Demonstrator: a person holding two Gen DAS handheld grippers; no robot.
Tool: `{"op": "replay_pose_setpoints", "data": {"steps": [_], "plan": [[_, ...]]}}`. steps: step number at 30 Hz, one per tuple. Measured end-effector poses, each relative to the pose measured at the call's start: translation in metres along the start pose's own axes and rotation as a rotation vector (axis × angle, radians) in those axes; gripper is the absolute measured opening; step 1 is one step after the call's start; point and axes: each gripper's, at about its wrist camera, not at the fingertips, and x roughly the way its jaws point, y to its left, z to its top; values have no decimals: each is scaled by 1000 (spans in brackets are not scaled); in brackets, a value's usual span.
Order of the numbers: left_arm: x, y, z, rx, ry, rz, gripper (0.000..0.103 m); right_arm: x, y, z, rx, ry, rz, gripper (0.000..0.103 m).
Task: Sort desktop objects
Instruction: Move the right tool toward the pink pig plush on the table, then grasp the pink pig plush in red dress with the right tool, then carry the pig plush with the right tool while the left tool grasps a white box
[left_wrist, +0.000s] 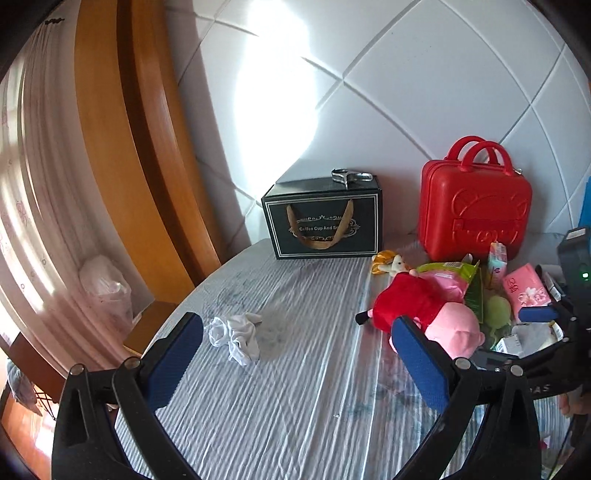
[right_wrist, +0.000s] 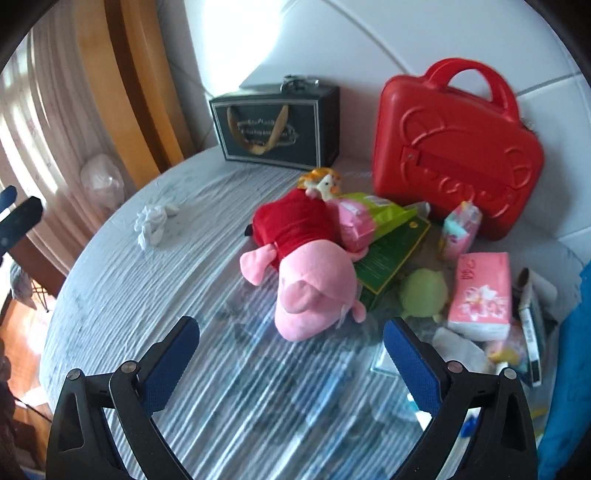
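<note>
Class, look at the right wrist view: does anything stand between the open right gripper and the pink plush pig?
Nothing visible does. The right gripper is open, and only bare striped tablecloth lies between its fingers and the pink plush pig. The clutter, such as the pink tissue pack, sits off to the right.

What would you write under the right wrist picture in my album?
Open right gripper hovers over a pink pig plush beside a red case.

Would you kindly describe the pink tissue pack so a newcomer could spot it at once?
Start at the red case by the wall. In front of it, toward the right gripper, lies the tissue pack, beside a green ball. It is the only flat pink packet with printed flowers.
</note>
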Motion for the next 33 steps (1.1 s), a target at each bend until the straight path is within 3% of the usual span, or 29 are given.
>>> {"op": "replay_pose_setpoints", "data": {"steps": [7, 10, 14, 17, 20, 24, 28, 33], "plan": [[69, -10, -17, 4, 116, -23, 103, 114, -4, 33, -150, 109, -17, 99], [89, -18, -24, 18, 149, -32, 103, 152, -5, 38, -223, 186, -43, 91], [105, -28, -28, 16, 184, -53, 103, 180, 2, 40, -306, 248, -112, 76], [108, -40, -30, 40, 192, -80, 103, 174, 3, 39, -274, 224, -105, 68], [99, -53, -30, 62, 184, -122, 103, 138, -15, 34, -139, 147, -3, 68], [88, -92, -31, 97, 200, -237, 103, 48, -62, 25, 78, -18, 26, 68], [79, -153, -33, 189, 188, -389, 103, -63, -115, 3, 230, -188, -85, 68], [85, -236, -51, 472, 152, -565, 103, -160, -162, -38, 342, -312, -213, 68]]}}
